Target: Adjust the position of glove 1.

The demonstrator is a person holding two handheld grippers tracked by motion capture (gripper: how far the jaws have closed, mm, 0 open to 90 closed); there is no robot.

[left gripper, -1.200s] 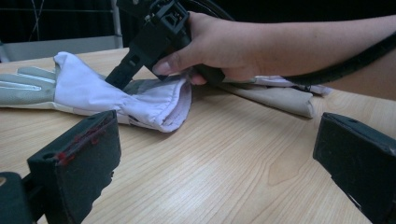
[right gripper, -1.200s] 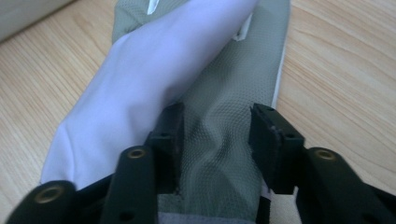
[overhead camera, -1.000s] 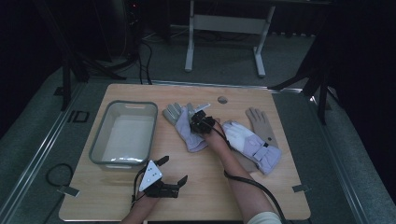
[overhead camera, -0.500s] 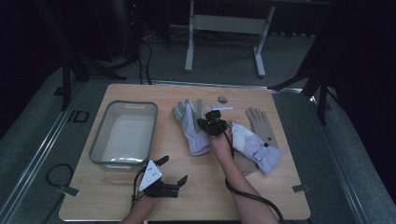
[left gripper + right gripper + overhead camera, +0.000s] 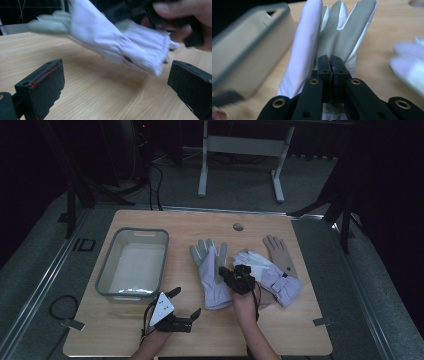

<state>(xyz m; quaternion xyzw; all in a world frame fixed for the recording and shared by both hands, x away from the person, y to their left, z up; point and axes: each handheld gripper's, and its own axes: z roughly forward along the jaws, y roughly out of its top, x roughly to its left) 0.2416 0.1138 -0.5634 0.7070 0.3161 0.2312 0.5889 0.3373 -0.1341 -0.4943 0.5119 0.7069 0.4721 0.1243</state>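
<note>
The white fabric work glove with a grey textured palm (image 5: 211, 272) lies fingers-up at the middle of the light wooden table (image 5: 300, 330), its palm fabric pinched between the tightly closed jaws of the right gripper (image 5: 223, 271), which sits at the glove's three o'clock edge. At the glove's nine o'clock stands the grey rectangular plastic tub (image 5: 107, 275). At its three o'clock lie another white glove (image 5: 272, 275) and a tan glove (image 5: 279, 252). At seven o'clock the left gripper (image 5: 186, 302) rests on the table, jaws wide and empty.
</note>
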